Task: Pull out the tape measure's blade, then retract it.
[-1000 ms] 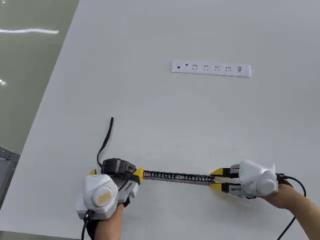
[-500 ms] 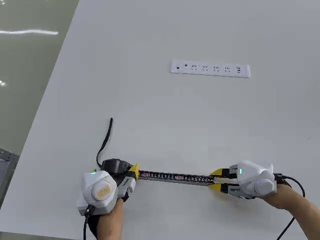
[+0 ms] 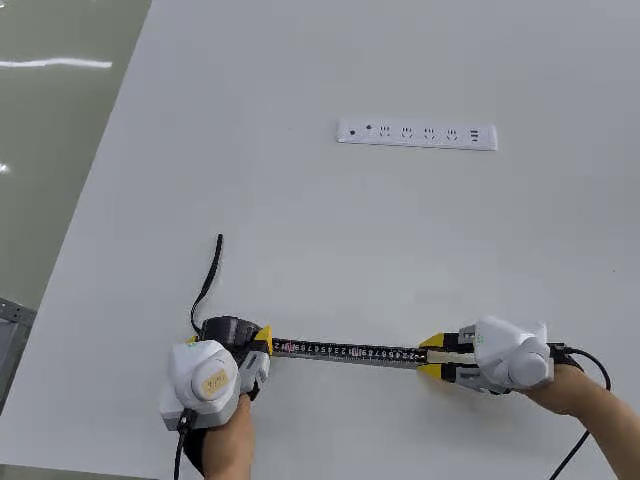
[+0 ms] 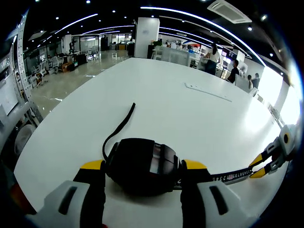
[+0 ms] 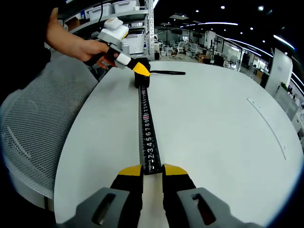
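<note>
The right gripper [image 5: 152,170] is closed narrow on the tip of the blade [image 5: 146,128], and the left gripper [image 4: 143,165] clamps the tape measure case [image 3: 226,329], anchoring it so the blade can be drawn taut; retraction is judged not yet done. In the head view the case rests at 7 o'clock on the table [image 3: 350,230], the blade lying flat toward 5 o'clock. Count: two grippers, one tape measure, one strap [image 3: 208,280] at the case, one power strip [image 3: 417,134] at 1 o'clock.

The left gripper [image 3: 228,338] is held low at the near left by the left hand [image 3: 228,445], jaws clamped on the tape measure case [image 4: 142,164]. The right gripper [image 3: 432,357], held by the right hand [image 3: 565,388], is pointed toward it, jaws pinched on the blade [image 5: 148,137] tip.
</note>
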A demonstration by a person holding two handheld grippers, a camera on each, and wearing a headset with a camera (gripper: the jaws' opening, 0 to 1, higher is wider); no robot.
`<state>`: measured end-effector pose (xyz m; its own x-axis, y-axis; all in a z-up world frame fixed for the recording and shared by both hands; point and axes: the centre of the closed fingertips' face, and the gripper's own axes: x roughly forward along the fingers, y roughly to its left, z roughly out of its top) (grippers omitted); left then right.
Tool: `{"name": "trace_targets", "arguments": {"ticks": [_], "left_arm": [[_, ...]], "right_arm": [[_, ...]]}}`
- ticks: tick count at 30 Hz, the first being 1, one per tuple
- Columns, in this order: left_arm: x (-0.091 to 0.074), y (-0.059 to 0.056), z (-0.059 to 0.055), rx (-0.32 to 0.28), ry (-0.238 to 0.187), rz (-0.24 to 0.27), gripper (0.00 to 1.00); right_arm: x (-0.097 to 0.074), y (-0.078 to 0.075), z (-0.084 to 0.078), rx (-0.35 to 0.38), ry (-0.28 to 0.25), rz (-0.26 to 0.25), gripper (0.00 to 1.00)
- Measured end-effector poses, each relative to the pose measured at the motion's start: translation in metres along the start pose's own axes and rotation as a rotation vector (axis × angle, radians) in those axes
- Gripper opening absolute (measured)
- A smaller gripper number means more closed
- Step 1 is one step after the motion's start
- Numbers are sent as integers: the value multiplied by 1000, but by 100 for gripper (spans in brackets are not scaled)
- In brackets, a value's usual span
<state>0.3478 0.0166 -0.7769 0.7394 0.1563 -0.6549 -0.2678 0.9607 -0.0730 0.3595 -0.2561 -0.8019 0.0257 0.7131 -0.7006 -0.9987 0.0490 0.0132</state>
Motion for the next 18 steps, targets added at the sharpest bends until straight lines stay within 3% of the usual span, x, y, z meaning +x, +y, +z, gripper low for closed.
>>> {"name": "trace_targets", "arguments": {"ticks": [18], "left_arm": [[1, 1, -1, 17, 7, 16, 61]], "right_arm": [[5, 0, 8, -15, -10, 3, 14]]}}
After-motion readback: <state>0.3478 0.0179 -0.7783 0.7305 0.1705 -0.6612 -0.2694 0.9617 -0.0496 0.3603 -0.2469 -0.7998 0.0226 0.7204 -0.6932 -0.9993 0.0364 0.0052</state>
